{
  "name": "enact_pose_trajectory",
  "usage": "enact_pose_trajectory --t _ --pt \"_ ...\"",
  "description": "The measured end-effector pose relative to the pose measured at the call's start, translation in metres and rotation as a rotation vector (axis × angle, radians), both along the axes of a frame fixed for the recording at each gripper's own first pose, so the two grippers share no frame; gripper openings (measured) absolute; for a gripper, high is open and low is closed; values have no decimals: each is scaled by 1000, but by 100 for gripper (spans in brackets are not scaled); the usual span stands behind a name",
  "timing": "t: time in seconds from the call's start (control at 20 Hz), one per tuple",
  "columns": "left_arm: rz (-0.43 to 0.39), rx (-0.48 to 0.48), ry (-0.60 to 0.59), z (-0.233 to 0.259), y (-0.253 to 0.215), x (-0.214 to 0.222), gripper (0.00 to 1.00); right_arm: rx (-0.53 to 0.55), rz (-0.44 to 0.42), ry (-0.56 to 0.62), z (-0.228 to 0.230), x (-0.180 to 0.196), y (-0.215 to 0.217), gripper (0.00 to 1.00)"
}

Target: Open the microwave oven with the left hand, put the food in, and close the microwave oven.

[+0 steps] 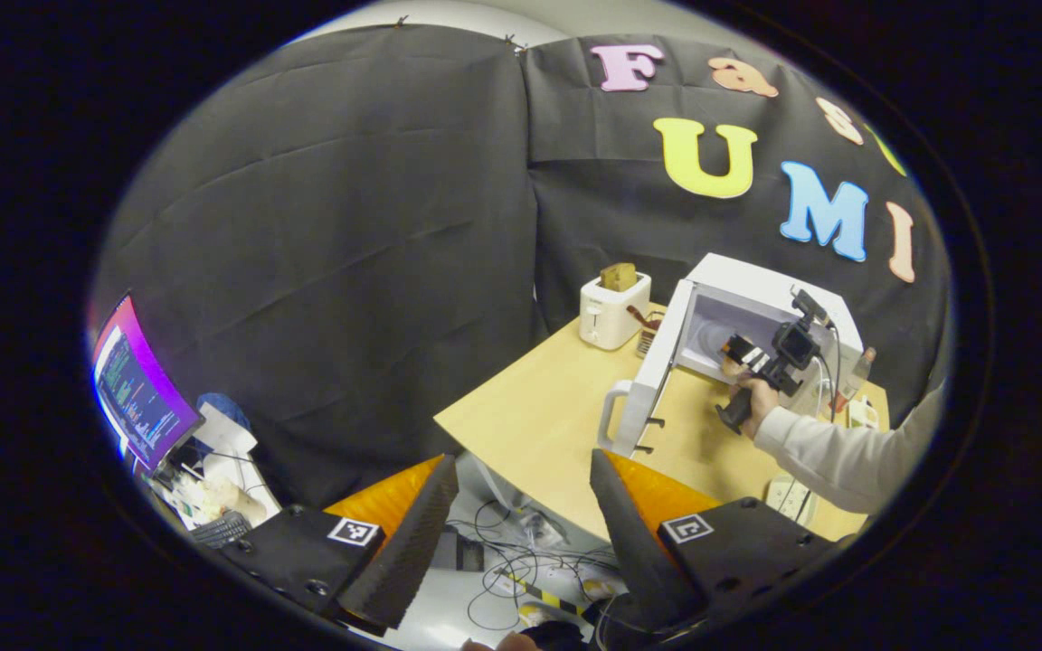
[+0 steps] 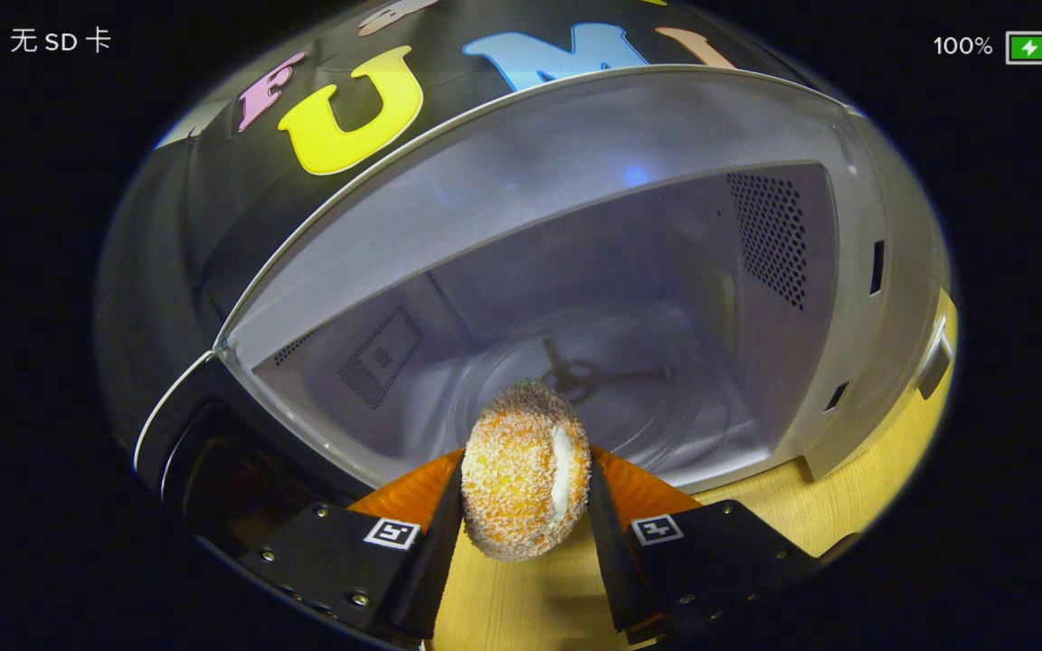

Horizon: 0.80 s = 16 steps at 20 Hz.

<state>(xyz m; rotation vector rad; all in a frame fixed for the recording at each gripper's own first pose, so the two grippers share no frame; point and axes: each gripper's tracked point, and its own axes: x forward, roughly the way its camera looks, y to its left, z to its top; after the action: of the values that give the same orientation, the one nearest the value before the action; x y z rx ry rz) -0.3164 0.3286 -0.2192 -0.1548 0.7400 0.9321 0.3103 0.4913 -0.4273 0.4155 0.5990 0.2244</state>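
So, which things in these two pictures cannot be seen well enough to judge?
- Far side of the food, right gripper view: turned away, and the fingers cover its flanks.
- Microwave cavity, left gripper view: the right gripper and the hand block it.
- Turntable, right gripper view: the food covers its near part.
- Item in the toaster, left gripper view: too small to identify.

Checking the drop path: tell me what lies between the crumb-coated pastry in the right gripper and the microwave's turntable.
Nothing: in the right gripper view, the crumb-coated pastry faces the bare glass turntable through the open white microwave.
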Motion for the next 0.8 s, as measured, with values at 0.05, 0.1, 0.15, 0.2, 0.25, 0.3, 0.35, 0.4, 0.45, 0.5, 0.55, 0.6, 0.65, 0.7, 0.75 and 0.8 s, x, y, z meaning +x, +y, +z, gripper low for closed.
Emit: enact_pose_trajectory --t 0.05,0.1,0.15,0.2,0.25,0.3,0.35,0.4,0.45,0.5,0.55,0.6,0.65,0.7,0.75,0.8 --pt "-2 -4 11 -2 -1 1 97 23 -21 -15 0 7 -1 70" --pt "-6 -6 26 -3 -3 0 99 58 -51 -12 -2 15 -1 70" --pt "-11 -5 41 -4 -3 -1 96 56 -82 -7 -9 23 -8 70" --pt "-16 -6 52 -5 -3 0 98 57 -99 -23 -16 31 -10 70" --pt "-20 -8 60 -5 -4 2 98 67 -105 -27 -10 26 -6 70" --pt "-22 -13 65 -7 -4 4 98 68 -120 -34 -8 28 -5 70" --pt "-26 -20 70 -10 -6 4 98 66 -138 -48 -9 33 -2 70" --pt "-29 -26 75 -13 -8 6 96 45 -162 -62 -13 41 -4 70" --pt "-31 -30 80 -16 -8 7 98 26 -183 -73 -16 44 -9 70" --pt "-34 -32 86 -17 -8 9 98 7 -199 -87 -19 50 -14 69" --pt "-35 -30 93 -18 -7 9 98 -11 -209 -98 -21 53 -17 69" --pt "-34 -29 98 -18 -6 7 96 -30 -219 -100 -23 55 -21 69" --pt "-31 -30 99 -19 -4 7 96 -46 -219 -113 -25 57 -23 75" --pt "-25 -34 95 -19 -5 5 98 -61 -213 -126 -27 60 -26 77" --pt "-18 -40 87 -20 -4 4 99 -79 -203 -137 -28 61 -24 80" --pt "-10 -50 78 -22 -3 4 99 -87 -188 -150 -26 61 -23 80"
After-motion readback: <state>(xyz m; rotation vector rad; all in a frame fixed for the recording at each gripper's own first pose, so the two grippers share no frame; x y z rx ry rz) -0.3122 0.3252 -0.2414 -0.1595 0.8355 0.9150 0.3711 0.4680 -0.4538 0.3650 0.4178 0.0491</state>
